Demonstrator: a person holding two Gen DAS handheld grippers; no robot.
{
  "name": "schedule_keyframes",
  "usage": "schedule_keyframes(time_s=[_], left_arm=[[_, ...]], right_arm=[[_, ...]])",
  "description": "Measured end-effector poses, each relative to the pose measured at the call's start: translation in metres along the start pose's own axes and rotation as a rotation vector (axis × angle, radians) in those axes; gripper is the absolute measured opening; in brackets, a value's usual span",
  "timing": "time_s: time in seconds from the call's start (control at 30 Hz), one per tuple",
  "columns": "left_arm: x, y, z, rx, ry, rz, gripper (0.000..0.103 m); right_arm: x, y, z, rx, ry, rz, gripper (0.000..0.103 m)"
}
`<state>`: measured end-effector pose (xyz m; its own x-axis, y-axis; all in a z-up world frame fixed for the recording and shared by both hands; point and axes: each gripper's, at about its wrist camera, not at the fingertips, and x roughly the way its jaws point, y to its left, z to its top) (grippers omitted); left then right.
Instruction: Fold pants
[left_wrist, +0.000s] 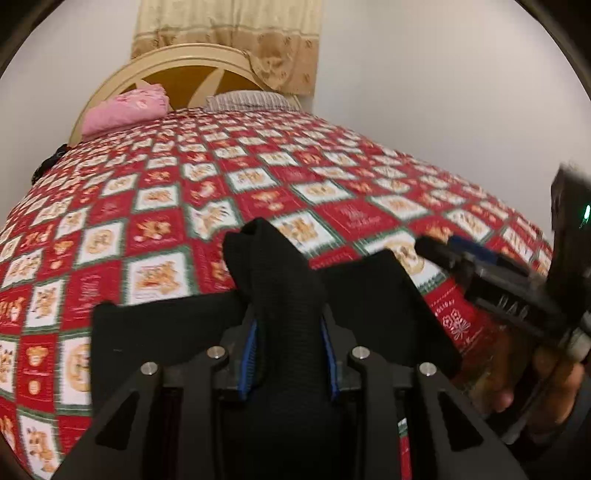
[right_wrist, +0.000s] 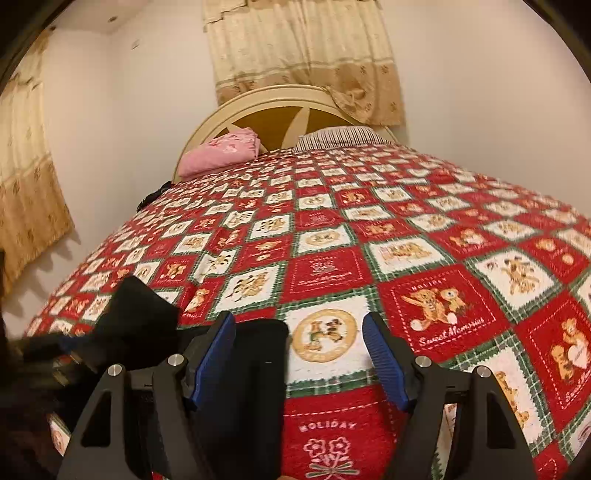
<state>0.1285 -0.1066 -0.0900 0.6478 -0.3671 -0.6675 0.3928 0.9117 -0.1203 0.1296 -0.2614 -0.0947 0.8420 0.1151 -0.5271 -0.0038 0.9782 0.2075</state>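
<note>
Both cameras ride just behind their own claws and look down the length of the bed (left_wrist: 258, 177) toward the headboard (right_wrist: 288, 122) and the curtain (left_wrist: 229, 29), tilted downward and close over the near quilt. The left wrist view sits left of the right one and catches the right claw (left_wrist: 480, 266) at its right edge. Both share the quilt, the pink pillow (right_wrist: 221, 151) and the wall behind.

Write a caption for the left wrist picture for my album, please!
Left gripper pinches bunched black pants above a red teddy-bear quilt.
</note>
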Motion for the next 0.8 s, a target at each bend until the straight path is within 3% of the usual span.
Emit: schedule_keyframes(time_s=[0.1,0.23,0.4,0.53,0.6,0.7,0.8], left_arm=[[0.002,-0.015,-0.006,0.024,0.012,-0.032,0.042],[-0.028,-0.022,-0.012,0.06,-0.052,-0.061,0.048],[-0.068,-0.003,-0.019,0.072,-0.161,0.015,0.078],[-0.07,0.032,-0.029,0.032,-0.166,0.131,0.079],[-0.061,0.053,-0.036,-0.023,-0.135,0.188,0.079],[-0.051,0.074,-0.045,-0.113,-0.098,0.194,0.079],[-0.045,0.076,-0.052,-0.122,-0.089,0.193,0.079]], right_arm=[[0.003,-0.005,0.0,0.03,0.015,0.04,0.072],[0.003,-0.008,-0.001,0.076,0.041,0.089,0.072],[-0.003,0.001,-0.003,0.101,0.063,0.177,0.072],[-0.009,0.015,-0.001,0.108,0.07,0.235,0.076],[-0.009,0.026,-0.001,0.128,0.115,0.249,0.076],[-0.015,0.049,-0.007,0.126,0.158,0.239,0.076],[-0.017,0.076,-0.014,0.059,0.193,0.179,0.076]])
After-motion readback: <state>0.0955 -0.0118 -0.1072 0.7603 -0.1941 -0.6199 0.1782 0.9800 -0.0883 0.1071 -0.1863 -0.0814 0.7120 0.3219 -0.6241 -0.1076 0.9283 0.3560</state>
